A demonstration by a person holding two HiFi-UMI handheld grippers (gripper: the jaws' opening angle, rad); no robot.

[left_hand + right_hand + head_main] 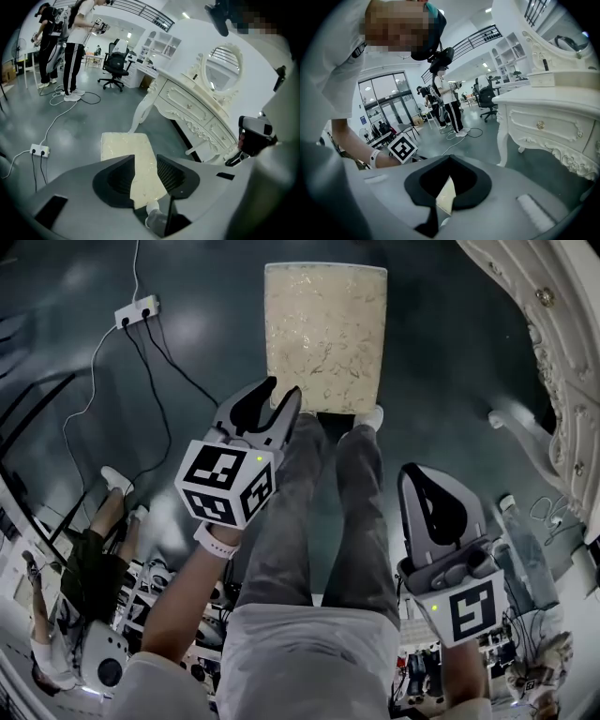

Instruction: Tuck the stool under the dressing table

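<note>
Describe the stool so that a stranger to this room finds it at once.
Start from the white carved dressing table at the head view's right edge; on the dark floor to its left, just beyond the person's shoes, stands the stool. It alone has a cream, rectangular cushioned top with a faint marbled pattern, unlike the small white power strip farther left.

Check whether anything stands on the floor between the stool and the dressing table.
Nothing visible does: the floor between the stool and the dressing table is bare. The power strip lies on the stool's far side, away from the table.
</note>
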